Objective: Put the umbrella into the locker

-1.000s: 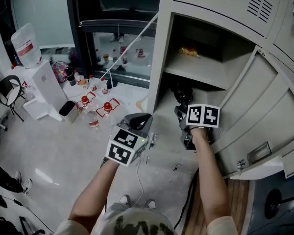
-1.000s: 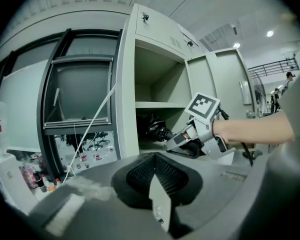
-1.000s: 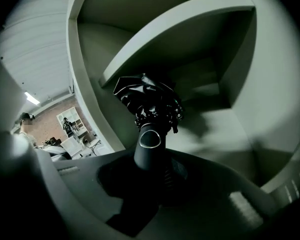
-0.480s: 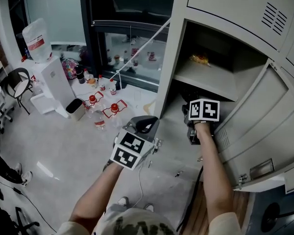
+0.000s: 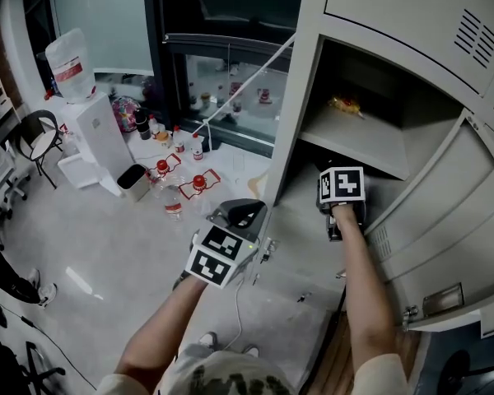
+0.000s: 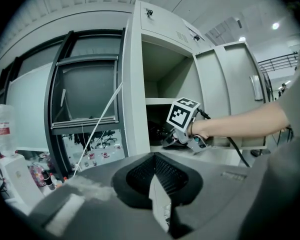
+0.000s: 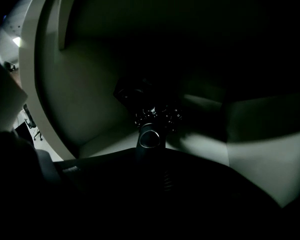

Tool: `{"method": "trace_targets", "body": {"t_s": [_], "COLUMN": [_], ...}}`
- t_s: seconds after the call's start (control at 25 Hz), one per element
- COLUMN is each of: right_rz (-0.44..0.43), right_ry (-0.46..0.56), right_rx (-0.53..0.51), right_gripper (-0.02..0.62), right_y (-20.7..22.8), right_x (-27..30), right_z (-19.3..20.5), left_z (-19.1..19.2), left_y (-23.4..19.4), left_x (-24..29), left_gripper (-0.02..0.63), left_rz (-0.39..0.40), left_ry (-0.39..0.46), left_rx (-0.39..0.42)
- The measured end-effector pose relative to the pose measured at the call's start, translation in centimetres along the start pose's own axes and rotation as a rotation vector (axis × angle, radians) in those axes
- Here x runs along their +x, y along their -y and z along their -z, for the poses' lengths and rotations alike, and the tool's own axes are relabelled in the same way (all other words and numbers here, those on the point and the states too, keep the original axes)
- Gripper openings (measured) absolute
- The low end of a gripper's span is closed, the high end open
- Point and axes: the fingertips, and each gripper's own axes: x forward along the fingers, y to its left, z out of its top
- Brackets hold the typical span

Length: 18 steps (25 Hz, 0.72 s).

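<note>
Head view: the right gripper (image 5: 338, 194) is reaching into the locker (image 5: 290, 142) under the shelf (image 5: 358, 145), and the left gripper (image 5: 240, 212) hangs outside, just off the front edge. Left gripper view: its own jaws are pressed together on nothing, with the right gripper (image 6: 182, 134) well ahead at the opening. Right gripper view, very dim: the jaws look clamped on the umbrella (image 7: 149, 137), handle end facing back, long axis running straight on into the locker, so the set-down looks like the right hand's job

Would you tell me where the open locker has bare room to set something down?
Upper shelf: bare around the yellow item. Lower compartment: bare floor right of the umbrella; crowded at centre, where the right gripper holds it.
</note>
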Motion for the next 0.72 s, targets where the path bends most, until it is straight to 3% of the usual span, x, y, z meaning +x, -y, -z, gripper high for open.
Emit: {"method": "trace_targets", "body": {"t_s": [0.2, 0.36, 0.72], "right_rz": [0.063, 0.100, 0.250], "right_ry": [-0.037, -0.091, -0.116], "right_rx": [-0.074, -0.152, -0.329], "right_gripper": [0.089, 0.091, 0.098], "right_y": [0.8, 2.8, 2.5], "right_x": [0.9, 5.1, 2.7], "right_z": [0.3, 1.9, 0.5], "left_z": [0.3, 0.6, 1.5], "left_y": [-0.1, -0.2, -0.6], "left_x": [0.6, 0.8, 0.8], "left_gripper": [0.005, 0.005, 0.005], "left_rz": [0.005, 0.006, 0.005], "left_ry": [-0.015, -0.025, -0.051], "left_rx": [-0.005, -0.005, 0.004]}}
